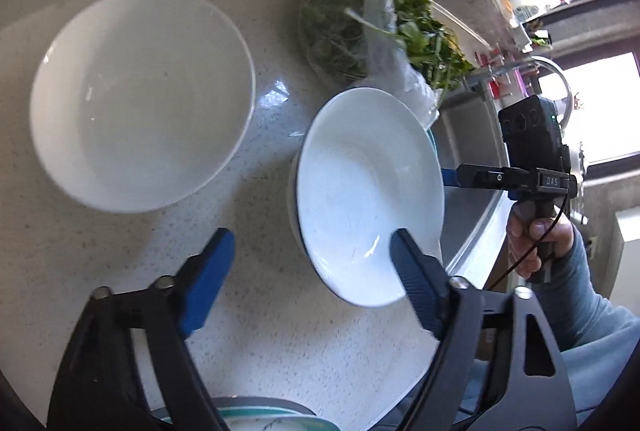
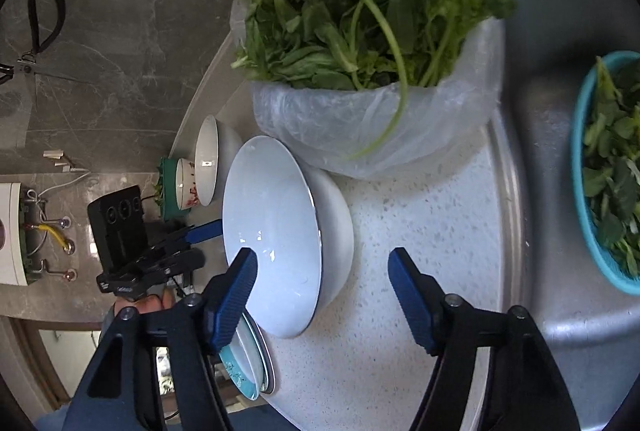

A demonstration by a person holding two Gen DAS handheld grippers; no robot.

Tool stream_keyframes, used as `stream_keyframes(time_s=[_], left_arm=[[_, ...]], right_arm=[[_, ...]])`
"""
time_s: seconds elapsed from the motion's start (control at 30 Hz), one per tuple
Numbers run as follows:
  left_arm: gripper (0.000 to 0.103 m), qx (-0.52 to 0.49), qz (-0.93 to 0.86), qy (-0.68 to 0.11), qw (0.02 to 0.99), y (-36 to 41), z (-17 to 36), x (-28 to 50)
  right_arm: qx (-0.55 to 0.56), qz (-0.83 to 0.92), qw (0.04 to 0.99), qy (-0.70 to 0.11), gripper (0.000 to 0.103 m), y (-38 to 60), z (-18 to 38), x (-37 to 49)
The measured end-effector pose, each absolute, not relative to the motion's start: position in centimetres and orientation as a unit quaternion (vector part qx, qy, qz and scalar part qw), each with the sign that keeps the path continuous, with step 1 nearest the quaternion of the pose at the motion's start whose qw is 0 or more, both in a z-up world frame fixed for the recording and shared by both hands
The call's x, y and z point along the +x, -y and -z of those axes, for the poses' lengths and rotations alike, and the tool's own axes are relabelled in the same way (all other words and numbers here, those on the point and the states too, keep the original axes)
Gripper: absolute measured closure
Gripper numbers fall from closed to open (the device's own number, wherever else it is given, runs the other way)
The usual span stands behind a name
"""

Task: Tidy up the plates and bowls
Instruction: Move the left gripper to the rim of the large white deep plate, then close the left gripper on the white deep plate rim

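Both tongs were spread and pinching nothing when you brought them in on the stacked bowls. Your left gripper [image 1: 312,271] had one blue finger [image 1: 416,283] across the near rim of the shallow white bowl [image 1: 368,191] and the other over bare countertop [image 1: 248,331], so the rim sat in the gap without being pressed. Your right gripper [image 2: 320,295] mirrored that from the sink side: its left finger [image 2: 234,299] lay over the same shallow bowl [image 2: 272,231], its right one over the speckled counter.

That shallow bowl rested nested in a deeper white bowl [image 2: 336,227], which suggests you were stacking like with like. The stack stood near the counter's front edge, just left of the steel sink [image 2: 560,135] and just in front of the plastic bag of greens [image 2: 360,31], touching the bag or nearly so.

A large white bowl [image 1: 140,99] sat apart on the far left, with smaller bowls beyond it in the right wrist view. A teal-rimmed plate [image 2: 244,363] lay at the near edge. Approaching from opposite sides reads as preparing a two-handed lift of the stack.
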State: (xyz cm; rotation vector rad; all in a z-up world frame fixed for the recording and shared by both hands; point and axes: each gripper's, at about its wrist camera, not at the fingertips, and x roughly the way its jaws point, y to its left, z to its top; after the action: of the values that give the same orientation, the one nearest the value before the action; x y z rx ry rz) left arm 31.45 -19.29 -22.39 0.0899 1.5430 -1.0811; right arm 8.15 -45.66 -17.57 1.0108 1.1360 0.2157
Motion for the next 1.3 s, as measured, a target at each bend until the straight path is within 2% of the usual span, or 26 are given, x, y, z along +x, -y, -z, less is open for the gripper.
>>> stream_keyframes(time_s=[0.13,0.17,0.2,0.27,0.37,0.4,0.6,0.8,1.0,1.3], left_arm=[[0.039,0.038,0.462,-0.673,0.577,19.4,23.6,31.5],[0.042,0.037,0.463,-0.673,0.575,19.6,23.8,31.5],[0.052,0.033,0.465,-0.675,0.572,19.7,23.9,31.6],[0.063,0.031,0.467,-0.678,0.567,20.0,24.2,31.7],[0.073,0.037,0.467,-0.681,0.562,20.6,24.8,31.6],[0.074,0.038,0.468,-0.682,0.560,20.8,24.9,31.6],[0.075,0.031,0.471,-0.683,0.557,21.2,25.2,32.0],[0.076,0.029,0.464,-0.688,0.558,21.0,25.2,32.4],[0.082,0.036,0.453,-0.685,0.568,21.7,25.1,32.2],[0.082,0.053,0.447,-0.682,0.577,22.3,24.9,31.6]], right_arm=[[0.463,-0.112,0.707,-0.523,0.040,45.3,19.0,9.1],[0.464,-0.117,0.704,-0.525,0.046,45.1,19.3,9.3],[0.464,-0.119,0.703,-0.526,0.050,44.9,19.5,9.5],[0.461,-0.125,0.701,-0.530,0.056,44.9,19.7,9.9],[0.459,-0.127,0.700,-0.533,0.062,44.7,19.8,10.1],[0.460,-0.129,0.698,-0.533,0.067,44.7,19.8,10.3],[0.459,-0.124,0.697,-0.537,0.075,44.6,19.9,10.7],[0.456,-0.118,0.697,-0.541,0.078,45.0,20.5,10.4],[0.440,-0.116,0.703,-0.547,0.079,44.4,20.0,10.5],[0.439,-0.109,0.702,-0.550,0.079,43.1,19.9,10.8]])
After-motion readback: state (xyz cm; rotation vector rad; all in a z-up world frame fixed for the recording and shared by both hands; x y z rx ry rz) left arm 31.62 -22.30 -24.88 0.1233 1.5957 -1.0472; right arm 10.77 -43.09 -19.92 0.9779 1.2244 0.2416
